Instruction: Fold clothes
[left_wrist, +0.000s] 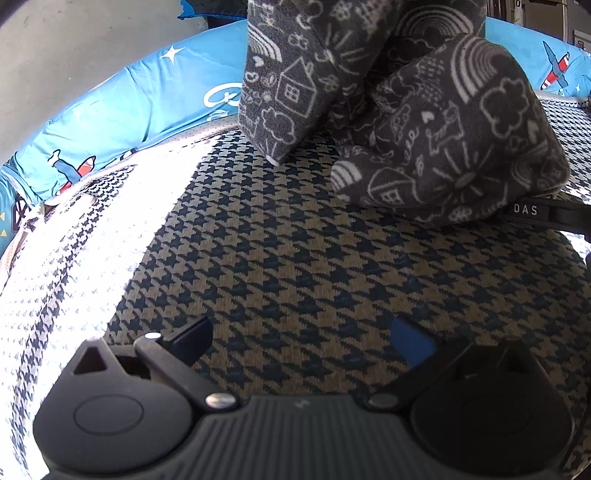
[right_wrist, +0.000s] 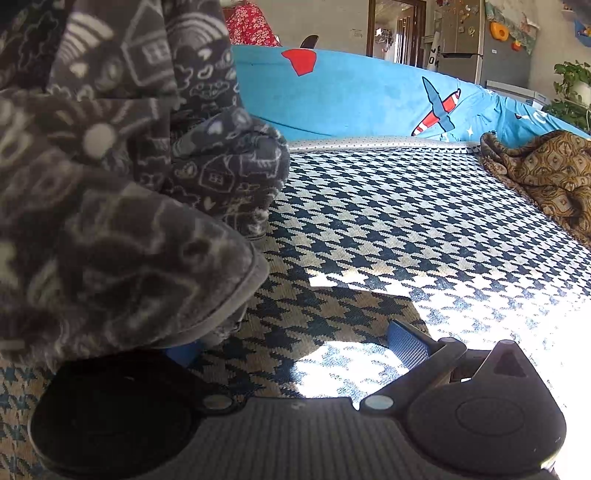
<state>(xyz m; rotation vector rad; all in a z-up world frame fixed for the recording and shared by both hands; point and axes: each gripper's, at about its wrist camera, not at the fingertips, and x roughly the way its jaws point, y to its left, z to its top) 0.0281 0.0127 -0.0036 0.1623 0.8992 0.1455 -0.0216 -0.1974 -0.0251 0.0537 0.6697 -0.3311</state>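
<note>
A dark grey fleece garment (left_wrist: 424, 122) printed with white doodles of houses and rainbows lies bunched on the houndstooth cover. Part of it rises out of the top of the frame. My left gripper (left_wrist: 299, 343) is open low over the cover, well short of the garment, with nothing between its fingers. In the right wrist view the garment (right_wrist: 110, 221) fills the left side and drapes over the left blue pad (right_wrist: 183, 352). My right gripper (right_wrist: 295, 350) is open, its jaws wide apart. A black bar marked DAS (left_wrist: 543, 212) pokes out from under the garment's right edge.
A houndstooth knit cover (right_wrist: 406, 221) spreads over the surface, partly in bright sun. A blue bolster with aeroplane prints (right_wrist: 369, 99) borders the far side. A brown patterned cloth (right_wrist: 546, 173) lies crumpled at the right. A fridge, a plant and a doorway stand beyond.
</note>
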